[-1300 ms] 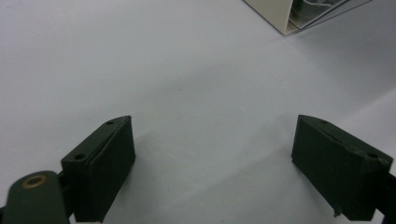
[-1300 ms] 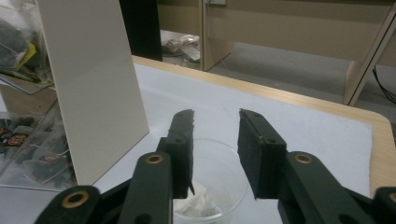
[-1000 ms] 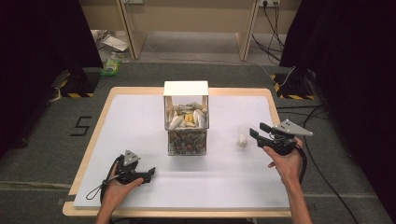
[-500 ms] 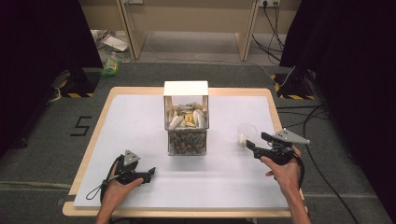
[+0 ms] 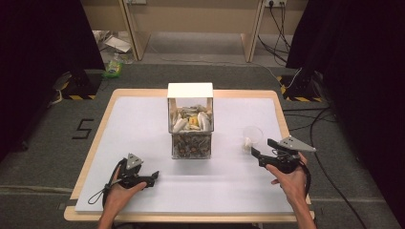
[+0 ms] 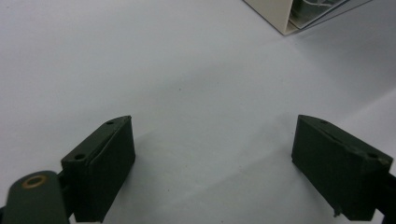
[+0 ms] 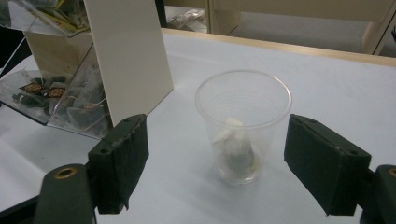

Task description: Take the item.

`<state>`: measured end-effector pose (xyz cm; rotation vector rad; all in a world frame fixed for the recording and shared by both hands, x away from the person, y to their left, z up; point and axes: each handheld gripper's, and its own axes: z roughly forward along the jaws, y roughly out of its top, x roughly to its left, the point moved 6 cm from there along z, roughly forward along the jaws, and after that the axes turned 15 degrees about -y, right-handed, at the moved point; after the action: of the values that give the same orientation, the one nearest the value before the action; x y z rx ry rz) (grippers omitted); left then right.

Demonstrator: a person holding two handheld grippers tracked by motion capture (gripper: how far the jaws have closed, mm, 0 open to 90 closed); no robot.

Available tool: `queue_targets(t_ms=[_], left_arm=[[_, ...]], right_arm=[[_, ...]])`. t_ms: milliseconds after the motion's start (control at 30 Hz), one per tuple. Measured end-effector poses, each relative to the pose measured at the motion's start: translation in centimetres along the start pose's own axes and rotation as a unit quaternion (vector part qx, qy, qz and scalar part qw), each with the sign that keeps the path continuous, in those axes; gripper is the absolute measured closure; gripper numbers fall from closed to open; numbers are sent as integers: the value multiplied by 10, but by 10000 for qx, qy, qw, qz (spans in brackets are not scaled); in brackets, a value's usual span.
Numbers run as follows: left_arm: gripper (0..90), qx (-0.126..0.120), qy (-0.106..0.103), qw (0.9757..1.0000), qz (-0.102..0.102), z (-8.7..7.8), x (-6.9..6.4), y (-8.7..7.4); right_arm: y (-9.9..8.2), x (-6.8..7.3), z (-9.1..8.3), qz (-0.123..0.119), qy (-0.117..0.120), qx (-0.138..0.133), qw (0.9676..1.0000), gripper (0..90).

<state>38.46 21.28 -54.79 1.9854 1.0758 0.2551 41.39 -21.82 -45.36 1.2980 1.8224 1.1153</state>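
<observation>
smooth white tabletop (image 5: 143, 119) bears ribbed clear plastic cup (image 7: 243, 126).

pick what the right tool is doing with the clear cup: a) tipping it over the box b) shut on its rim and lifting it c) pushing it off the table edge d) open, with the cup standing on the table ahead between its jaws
d: in the right gripper view the right tool has its jaws spread wide, and the cup stands upright on the table between them, untouched, with a small packet inside.
</observation>
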Motion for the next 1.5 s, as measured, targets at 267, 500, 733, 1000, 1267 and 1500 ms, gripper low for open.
queue_targets(t_ms=[267, 500, 733, 1000, 1267, 1500], left_arm=[[124, 0, 0, 10000, -1, 0, 0, 0], [125, -1, -2, 10000, -3, 0, 0, 0], [125, -1, -3, 10000, -3, 0, 0, 0], [126, 4, -2, 10000, -3, 0, 0, 0], [126, 1, -5, 10000, -3, 0, 0, 0], [126, 0, -5, 10000, -2, 0, 0, 0]], right_arm=[[-18, 3, -1, -104, 21, 176, 9998, 228], [-33, 4, 0, -147, 66, 358, 9992, 227], [-41, 6, -1, -169, 106, 473, 9987, 221], [-49, 9, -2, -227, 172, 564, 9980, 218], [-54, 12, -3, -274, 203, 635, 9974, 215], [-57, 12, -6, -310, 214, 650, 9972, 214]])
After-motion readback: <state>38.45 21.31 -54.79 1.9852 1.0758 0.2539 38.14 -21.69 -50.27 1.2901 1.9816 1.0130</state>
